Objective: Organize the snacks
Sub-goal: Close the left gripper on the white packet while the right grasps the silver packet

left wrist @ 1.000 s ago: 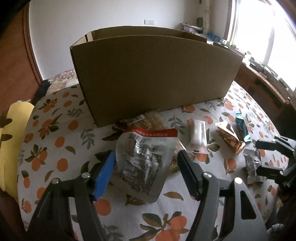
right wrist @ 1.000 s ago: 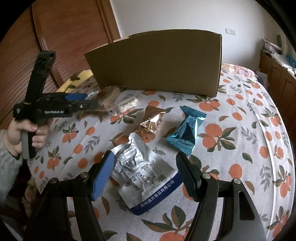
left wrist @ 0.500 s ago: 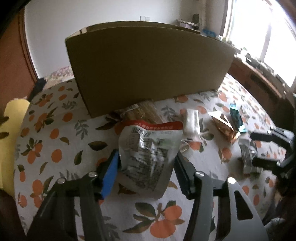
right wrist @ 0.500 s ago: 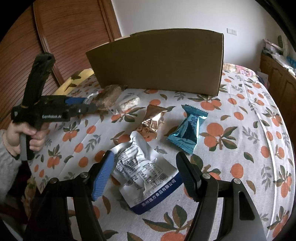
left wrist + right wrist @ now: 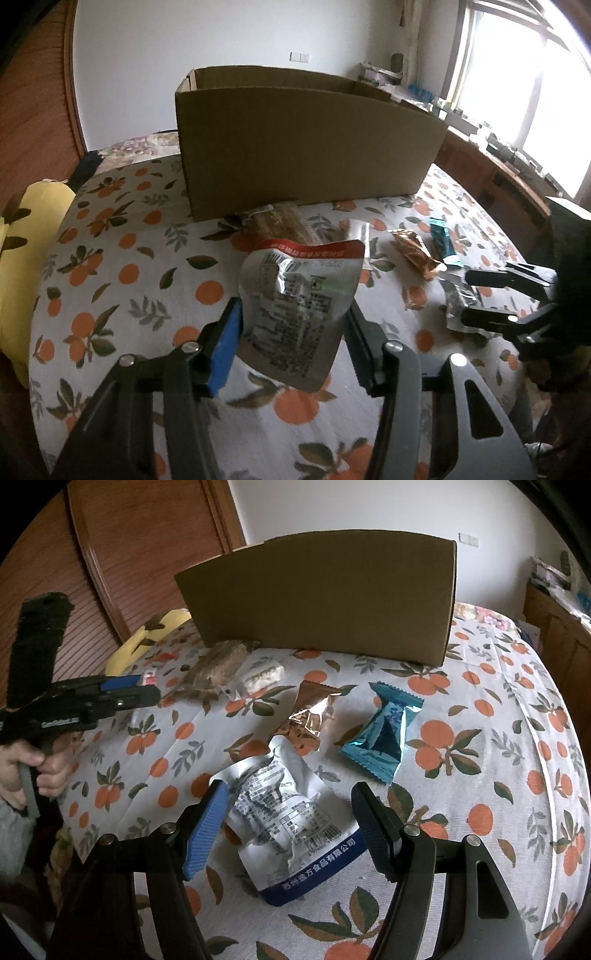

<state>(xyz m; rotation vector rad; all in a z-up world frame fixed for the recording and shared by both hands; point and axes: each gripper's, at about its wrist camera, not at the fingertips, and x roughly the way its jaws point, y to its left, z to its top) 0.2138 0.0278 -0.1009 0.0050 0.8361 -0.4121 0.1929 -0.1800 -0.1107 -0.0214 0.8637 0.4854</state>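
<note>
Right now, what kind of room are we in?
Probably a bedroom at home. The snacks lie on a bed with an orange-print sheet, a yellow pillow sits at its edge, and there is a wooden wardrobe door and a sunny window.

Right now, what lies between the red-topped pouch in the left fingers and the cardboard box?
In the left wrist view, a brown snack bar lies between the red-topped pouch and the cardboard box.

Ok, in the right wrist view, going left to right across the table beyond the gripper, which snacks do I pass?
Brown grainy snack pack → clear white bar → copper foil wrapper → teal foil wrapper.
</note>
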